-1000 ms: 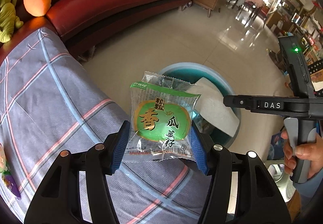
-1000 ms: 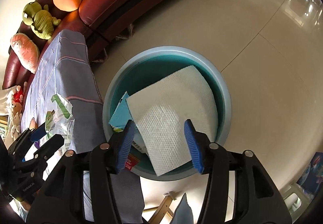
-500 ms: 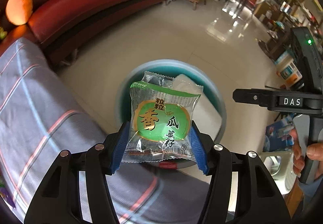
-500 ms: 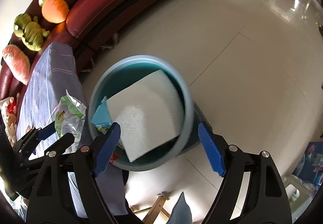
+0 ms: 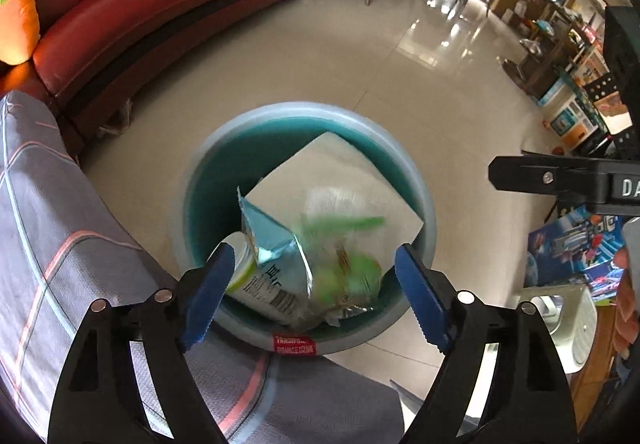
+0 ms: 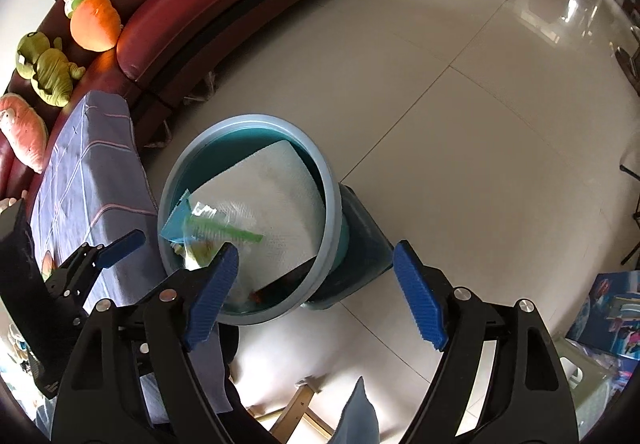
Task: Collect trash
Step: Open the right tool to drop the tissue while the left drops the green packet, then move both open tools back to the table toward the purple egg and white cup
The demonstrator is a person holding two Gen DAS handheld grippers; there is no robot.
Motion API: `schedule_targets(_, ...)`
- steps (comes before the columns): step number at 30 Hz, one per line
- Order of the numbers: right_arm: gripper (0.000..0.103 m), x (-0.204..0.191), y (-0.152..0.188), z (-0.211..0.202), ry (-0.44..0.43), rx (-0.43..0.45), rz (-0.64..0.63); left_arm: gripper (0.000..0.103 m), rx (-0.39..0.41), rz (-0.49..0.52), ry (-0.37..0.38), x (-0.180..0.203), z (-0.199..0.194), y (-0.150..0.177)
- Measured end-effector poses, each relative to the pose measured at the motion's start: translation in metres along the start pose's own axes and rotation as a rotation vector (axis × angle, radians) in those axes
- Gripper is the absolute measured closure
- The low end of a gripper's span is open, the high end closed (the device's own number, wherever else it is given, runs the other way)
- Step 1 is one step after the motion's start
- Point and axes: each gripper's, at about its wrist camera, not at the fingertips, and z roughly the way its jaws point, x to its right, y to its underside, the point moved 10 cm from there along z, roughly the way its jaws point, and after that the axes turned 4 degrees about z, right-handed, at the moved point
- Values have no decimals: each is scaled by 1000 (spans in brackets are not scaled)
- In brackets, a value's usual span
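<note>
A round teal trash bin (image 5: 424,196) stands on the floor beside the table; it also shows in the right wrist view (image 6: 332,204). Inside lie a white paper towel (image 5: 344,180), a light blue wrapper (image 5: 264,228) and a can (image 5: 248,276). The green snack packet (image 5: 340,264) is blurred, falling into the bin, and shows in the right wrist view (image 6: 216,236) too. My left gripper (image 5: 312,296) is open and empty just above the bin's near rim. My right gripper (image 6: 316,296) is open and empty above the bin's right side.
A table under a grey plaid cloth (image 5: 52,228) lies left of the bin. A red sofa (image 5: 152,0) with plush toys (image 6: 94,22) curves behind. Tiled floor (image 6: 460,124) spreads to the right. Boxes (image 5: 580,244) and a white stool (image 5: 564,308) sit at the right.
My left gripper opened and let go of the green snack packet, which drops into the bin. My right gripper opened wide and drew back from the bin.
</note>
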Motion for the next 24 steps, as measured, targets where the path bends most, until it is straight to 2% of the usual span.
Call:
schedule_targets(6,22,-15,4,5,-1,-16,-30,20,-9,-36,-13,-13,-6,9)
schedule_targets(16,19,-48,10,6,-10,-25,-73,15,43,-88,-45,-44,-44,19)
schedule_targets(24,18,-92,21,3,-22,-29,-145,11,87,-154,-92,-78,-82,38)
